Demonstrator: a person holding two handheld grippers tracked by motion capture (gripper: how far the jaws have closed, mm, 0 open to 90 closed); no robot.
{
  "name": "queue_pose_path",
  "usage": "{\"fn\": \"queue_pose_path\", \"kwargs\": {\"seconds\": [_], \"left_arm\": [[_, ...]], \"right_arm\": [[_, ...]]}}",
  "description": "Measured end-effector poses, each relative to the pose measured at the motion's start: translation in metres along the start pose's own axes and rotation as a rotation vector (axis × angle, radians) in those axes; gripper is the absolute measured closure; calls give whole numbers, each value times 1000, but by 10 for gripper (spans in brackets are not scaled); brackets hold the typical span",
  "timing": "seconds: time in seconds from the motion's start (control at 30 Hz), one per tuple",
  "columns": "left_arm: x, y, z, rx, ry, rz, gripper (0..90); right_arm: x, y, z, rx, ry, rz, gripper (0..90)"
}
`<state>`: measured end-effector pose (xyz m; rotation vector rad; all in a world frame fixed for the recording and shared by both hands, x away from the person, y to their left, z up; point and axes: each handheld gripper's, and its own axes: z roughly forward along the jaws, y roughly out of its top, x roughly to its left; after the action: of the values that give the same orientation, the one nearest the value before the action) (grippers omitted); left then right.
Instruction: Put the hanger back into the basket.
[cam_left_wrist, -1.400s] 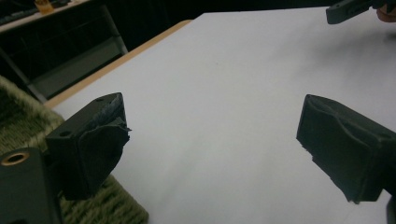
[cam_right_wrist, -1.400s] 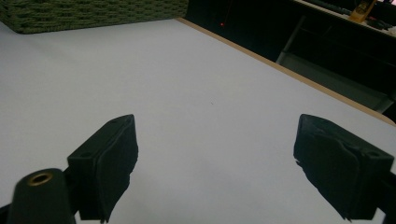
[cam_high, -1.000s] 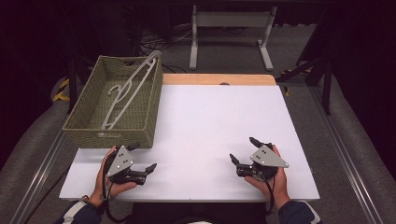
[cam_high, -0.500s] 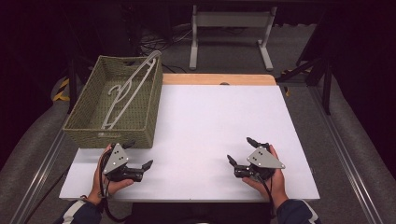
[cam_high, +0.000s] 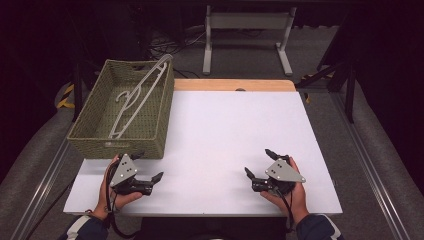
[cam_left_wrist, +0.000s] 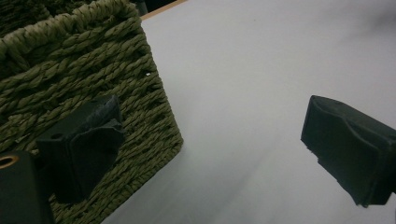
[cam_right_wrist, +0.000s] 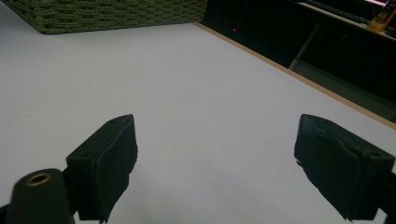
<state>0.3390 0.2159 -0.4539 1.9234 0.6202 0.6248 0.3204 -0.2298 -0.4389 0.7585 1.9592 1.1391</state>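
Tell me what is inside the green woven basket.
The woven basket holds a white clothes hanger, its top end leaning on the far rim. The near wall hides part of the basket's floor.

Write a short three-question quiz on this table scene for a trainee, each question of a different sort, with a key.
1. True or false: the white plastic clothes hanger lies flat on the white table top.
2. Multiple choice: the olive-green woven rectangular basket stands nearest which gripper? A. the left gripper B. the right gripper C. equally near both
3. Fill in: both grippers' black jaws stand ____, with nothing between them.

Key:
1. False; it leans inside the basket, its top over the far rim.
2. A
3. open
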Motion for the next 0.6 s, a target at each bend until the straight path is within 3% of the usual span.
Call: {"fn": "queue_pose_path", "kwargs": {"seconds": [0.33, 0.43, 0.6], "left_arm": [[1, 0, 4, 8, -3, -9, 67], [1, 0, 6, 17, 0, 6, 67], [3, -1, 7, 23, -4, -13, 68]], "right_arm": [[-8, -5, 0, 3, -14, 22, 142], [-9, -7, 0, 9, -17, 29, 145], [-11, -9, 0, 10, -22, 25, 147]]}}
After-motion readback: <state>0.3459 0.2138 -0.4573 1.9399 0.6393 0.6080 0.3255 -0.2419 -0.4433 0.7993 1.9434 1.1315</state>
